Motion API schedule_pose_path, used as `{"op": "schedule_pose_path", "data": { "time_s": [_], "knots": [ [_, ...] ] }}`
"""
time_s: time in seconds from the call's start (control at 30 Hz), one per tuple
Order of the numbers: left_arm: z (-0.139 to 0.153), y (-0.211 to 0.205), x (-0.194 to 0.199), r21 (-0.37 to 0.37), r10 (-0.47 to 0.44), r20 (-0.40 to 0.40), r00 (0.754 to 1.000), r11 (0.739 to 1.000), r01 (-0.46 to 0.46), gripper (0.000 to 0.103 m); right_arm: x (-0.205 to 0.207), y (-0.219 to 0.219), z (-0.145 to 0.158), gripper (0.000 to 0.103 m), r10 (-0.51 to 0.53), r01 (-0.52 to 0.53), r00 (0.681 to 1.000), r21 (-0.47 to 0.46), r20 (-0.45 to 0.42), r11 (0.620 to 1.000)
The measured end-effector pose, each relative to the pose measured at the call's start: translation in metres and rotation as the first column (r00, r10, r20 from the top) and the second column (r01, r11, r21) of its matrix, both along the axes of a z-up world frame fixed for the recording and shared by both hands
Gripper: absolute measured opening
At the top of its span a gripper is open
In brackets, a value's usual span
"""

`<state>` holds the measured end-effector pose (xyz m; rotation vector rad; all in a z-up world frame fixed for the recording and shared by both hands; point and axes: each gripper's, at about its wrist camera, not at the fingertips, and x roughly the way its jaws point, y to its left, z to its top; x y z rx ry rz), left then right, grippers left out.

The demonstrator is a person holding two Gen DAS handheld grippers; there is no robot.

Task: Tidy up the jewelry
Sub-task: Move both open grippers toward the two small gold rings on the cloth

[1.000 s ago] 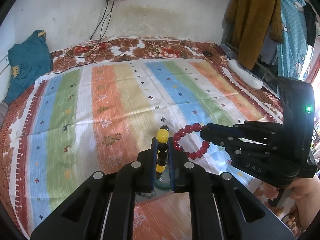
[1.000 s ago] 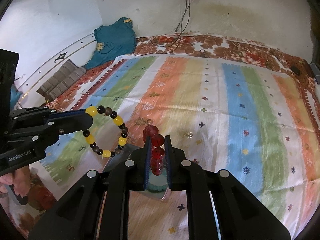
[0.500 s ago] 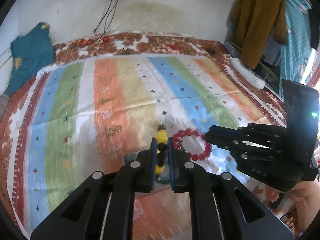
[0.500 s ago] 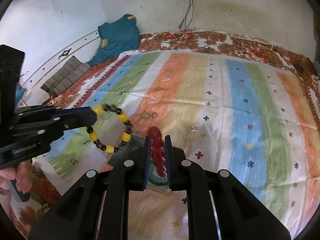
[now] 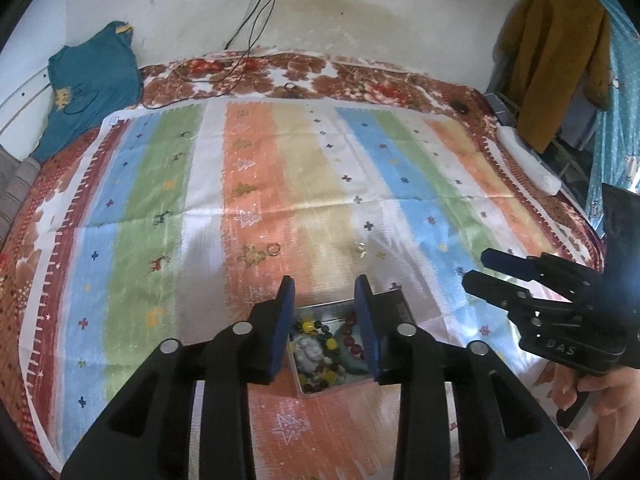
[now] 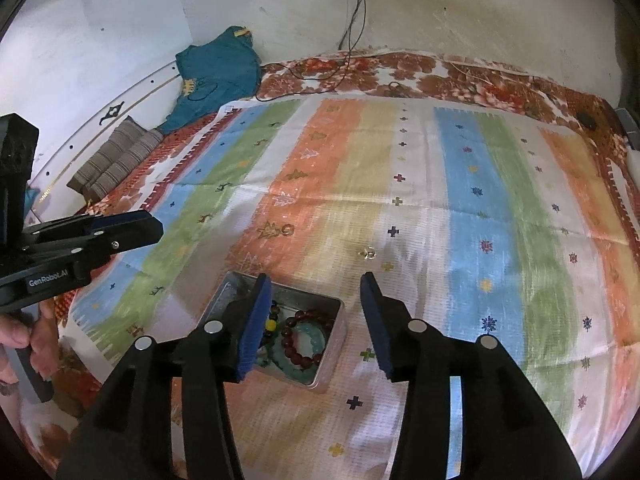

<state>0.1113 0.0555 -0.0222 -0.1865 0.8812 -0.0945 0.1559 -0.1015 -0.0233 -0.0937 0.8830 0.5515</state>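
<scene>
Both grippers are opening over the small rectangular metal tin (image 6: 334, 322): left gripper (image 5: 325, 322) and right gripper (image 6: 310, 322) spread, nothing between their pads. The dark red bead bracelet (image 6: 306, 336) and the yellow-and-black bead bracelet (image 5: 316, 330) lie inside the tin, on the near striped cloth (image 6: 460, 208).

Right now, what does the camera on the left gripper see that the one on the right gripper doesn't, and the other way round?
Only the left view shows the mustard-brown jacket hanging beside a spotted turquoise cloth. Only the right view shows the folded grey striped cushion by the wall. Both show the open metal tin holding beaded bracelets, two small rings on the striped bedspread, the teal shirt, and both grippers, left and right, opening with nothing between them.
</scene>
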Motion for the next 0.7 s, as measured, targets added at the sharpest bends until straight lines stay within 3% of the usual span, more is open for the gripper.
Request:
{"op": "schedule_pose_path", "data": {
  "time_s": [0.3, 0.47, 0.7],
  "knots": [
    [-0.016, 0.003, 0.03, 0.036, 0.031, -0.063, 0.998, 0.999, -0.029, 0.044, 0.019, 0.007, -0.011, 0.057, -0.011, 0.009, 0.999, -0.04, -0.033, 0.999],
    [-0.028, 0.006, 0.047, 0.065, 0.044, -0.105, 0.994, 0.997, -0.037, 0.046, 0.032, 0.013, -0.019, 0.063, -0.021, 0.018, 0.999, -0.058, -0.047, 0.998],
    [-0.042, 0.02, 0.075, 0.048, 0.09, -0.148, 0.985, 0.995, -0.084, 0.047, 0.046, 0.02, -0.031, 0.068, -0.026, 0.02, 0.998, -0.094, -0.063, 0.995]
  ]
}}
